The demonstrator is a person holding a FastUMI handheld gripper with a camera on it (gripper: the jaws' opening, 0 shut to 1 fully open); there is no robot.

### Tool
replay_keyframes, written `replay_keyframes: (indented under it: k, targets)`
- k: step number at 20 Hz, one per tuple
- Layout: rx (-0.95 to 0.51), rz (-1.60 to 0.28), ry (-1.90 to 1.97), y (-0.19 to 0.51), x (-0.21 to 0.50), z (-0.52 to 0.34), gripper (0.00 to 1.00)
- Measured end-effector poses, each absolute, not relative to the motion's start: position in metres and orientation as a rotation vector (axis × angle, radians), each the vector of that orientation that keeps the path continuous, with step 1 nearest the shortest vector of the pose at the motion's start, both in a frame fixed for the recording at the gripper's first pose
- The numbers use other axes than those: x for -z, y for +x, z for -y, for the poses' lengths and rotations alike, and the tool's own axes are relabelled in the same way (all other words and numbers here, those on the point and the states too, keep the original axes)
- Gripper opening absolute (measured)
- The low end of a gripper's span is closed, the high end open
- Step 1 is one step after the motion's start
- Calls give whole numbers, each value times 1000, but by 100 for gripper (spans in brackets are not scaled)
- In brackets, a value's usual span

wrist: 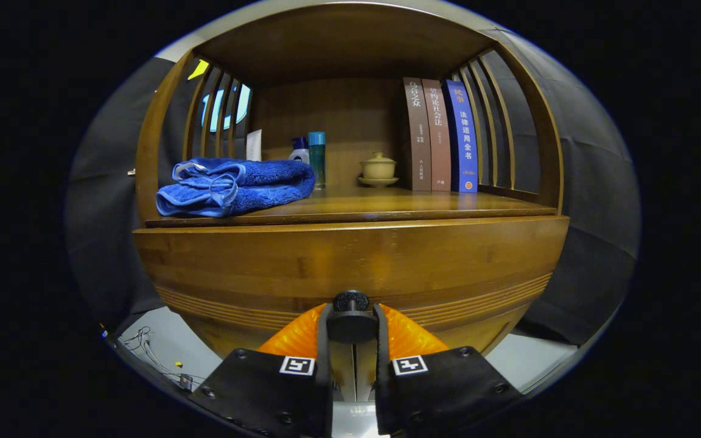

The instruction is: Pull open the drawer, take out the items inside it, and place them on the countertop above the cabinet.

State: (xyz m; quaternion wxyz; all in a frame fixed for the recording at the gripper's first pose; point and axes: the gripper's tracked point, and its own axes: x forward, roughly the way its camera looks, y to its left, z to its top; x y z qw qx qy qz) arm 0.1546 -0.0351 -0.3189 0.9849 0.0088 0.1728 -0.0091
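Observation:
A wooden cabinet fills the view, with its drawer front [350,261] facing me below the countertop [387,207]. The drawer's dark round knob [351,316] sits between my gripper's [351,319] two fingers, and both press on its sides. The drawer front looks flush or nearly flush with the cabinet; what lies inside is hidden. A folded blue towel [235,185] lies on the countertop toward the left.
At the back of the countertop stand a teal bottle [317,158], a small white-and-blue bottle [299,150], a lidded cream cup on a saucer [378,168] and three upright books [440,135]. Curved wooden slats close both sides. Cables [156,359] lie on the pale floor lower left.

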Motion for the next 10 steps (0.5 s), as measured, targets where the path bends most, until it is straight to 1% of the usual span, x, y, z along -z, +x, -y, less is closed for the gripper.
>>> replay_keyframes:
  k: [10]
  targets:
    - [12, -359, 73, 74, 308, 36, 32]
